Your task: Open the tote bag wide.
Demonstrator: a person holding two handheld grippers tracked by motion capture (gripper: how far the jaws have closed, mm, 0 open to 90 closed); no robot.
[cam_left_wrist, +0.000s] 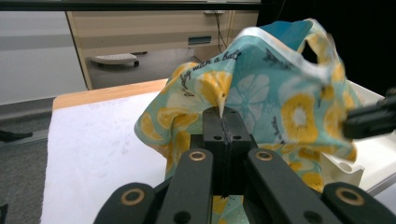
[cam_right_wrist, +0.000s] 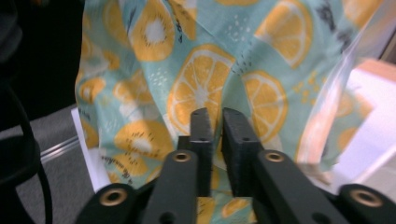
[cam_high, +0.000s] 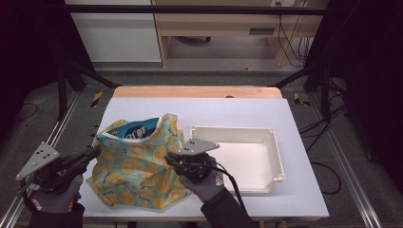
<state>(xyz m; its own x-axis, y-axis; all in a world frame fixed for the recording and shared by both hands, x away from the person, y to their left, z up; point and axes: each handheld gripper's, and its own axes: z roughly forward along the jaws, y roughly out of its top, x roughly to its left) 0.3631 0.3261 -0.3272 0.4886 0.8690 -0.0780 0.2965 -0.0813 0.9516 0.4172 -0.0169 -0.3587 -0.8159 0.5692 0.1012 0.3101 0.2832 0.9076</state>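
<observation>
A teal cloth bag (cam_high: 138, 161) printed with yellow citrus slices stands crumpled on the white table, a blue packet showing in its mouth. My left gripper (cam_high: 95, 153) is at the bag's left side. In the left gripper view its jaws (cam_left_wrist: 223, 116) are shut on a fold of the bag (cam_left_wrist: 280, 93). My right gripper (cam_high: 168, 159) is at the bag's right side. In the right gripper view its jaws (cam_right_wrist: 216, 116) stand a little apart against the fabric (cam_right_wrist: 201, 88), not pinching it.
An empty white tray (cam_high: 278, 156) sits right of the bag, close behind my right hand. The white table cover (cam_high: 214, 111) ends at a wooden strip (cam_high: 197, 91) at the back. Dark frame posts and cables flank the table.
</observation>
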